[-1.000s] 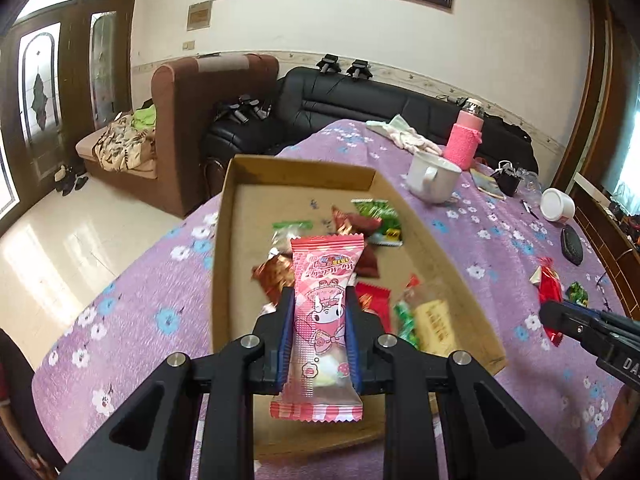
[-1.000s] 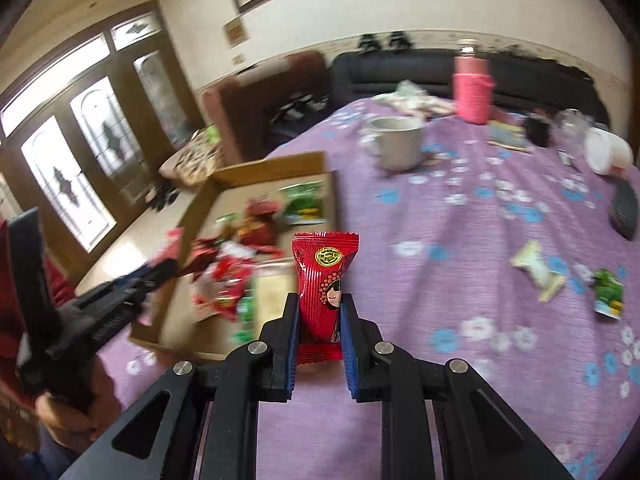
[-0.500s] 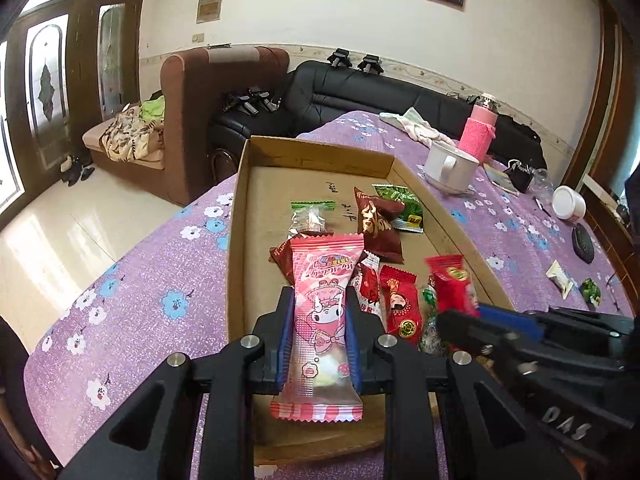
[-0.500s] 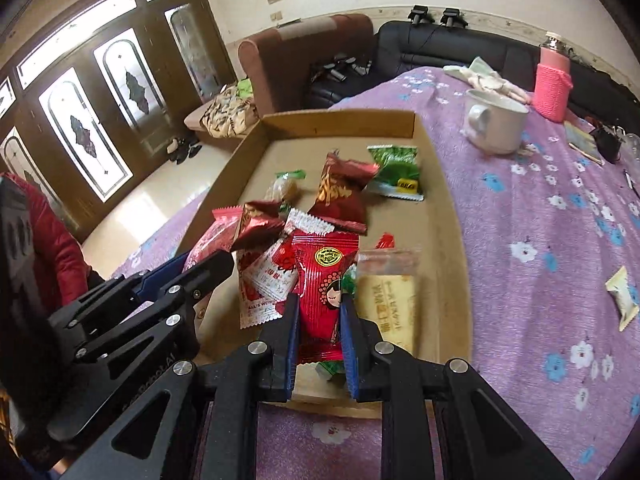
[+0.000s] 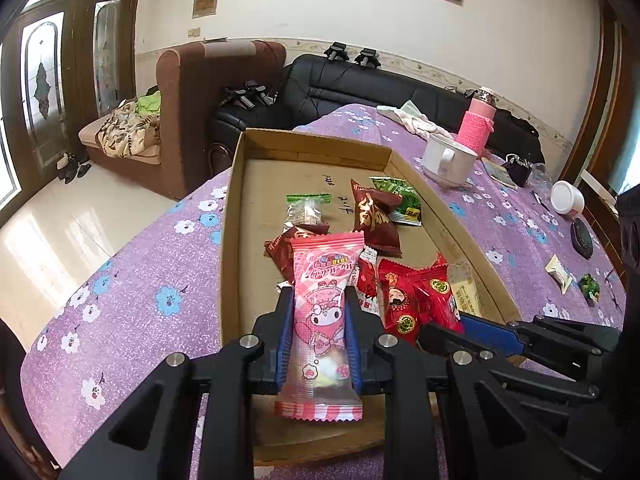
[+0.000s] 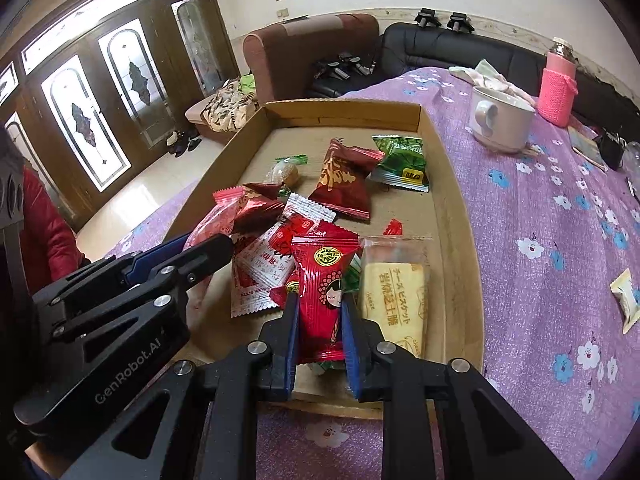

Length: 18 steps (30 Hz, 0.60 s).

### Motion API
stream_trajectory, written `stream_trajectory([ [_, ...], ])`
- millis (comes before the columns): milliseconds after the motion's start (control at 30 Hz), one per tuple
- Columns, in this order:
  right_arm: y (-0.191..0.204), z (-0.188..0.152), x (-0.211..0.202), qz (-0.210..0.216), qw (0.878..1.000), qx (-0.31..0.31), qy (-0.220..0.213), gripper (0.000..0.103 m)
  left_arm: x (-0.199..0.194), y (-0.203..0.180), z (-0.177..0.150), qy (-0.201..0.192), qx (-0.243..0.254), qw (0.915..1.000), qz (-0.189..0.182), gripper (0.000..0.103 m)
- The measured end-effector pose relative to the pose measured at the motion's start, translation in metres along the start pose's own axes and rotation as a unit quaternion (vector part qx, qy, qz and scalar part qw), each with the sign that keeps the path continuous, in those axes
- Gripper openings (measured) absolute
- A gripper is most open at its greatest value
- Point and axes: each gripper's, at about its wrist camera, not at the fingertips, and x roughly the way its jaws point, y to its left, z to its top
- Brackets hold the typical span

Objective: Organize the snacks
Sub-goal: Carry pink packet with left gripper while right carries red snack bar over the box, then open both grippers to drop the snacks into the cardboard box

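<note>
Over the near end of the cardboard box (image 6: 452,216), the left gripper (image 5: 318,320) is clamped on a pink snack (image 5: 320,320) and the right gripper (image 6: 319,320) on a red snack (image 6: 322,292), probably to drop both among the packets there.

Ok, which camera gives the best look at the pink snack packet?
The left wrist view. The pink snack packet faces the lens there, full length, clamped in the left gripper above the cardboard box. The right wrist view shows only a pink sliver behind that gripper's fingers.
</note>
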Motion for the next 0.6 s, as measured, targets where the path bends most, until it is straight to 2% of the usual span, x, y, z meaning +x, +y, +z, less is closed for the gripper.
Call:
stream_trajectory([
  [467,-0.006,0.0,-0.021,0.011,1.0,0.012,-0.019,0.024,0.002,-0.003,-0.002,0.008,0.005,0.9999,-0.011,0.025],
  [600,-0.016,-0.001,-0.034,0.014,0.999,0.028,-0.029,0.024,-0.001,-0.008,-0.003,0.0,0.013,0.9999,-0.007,0.041],
])
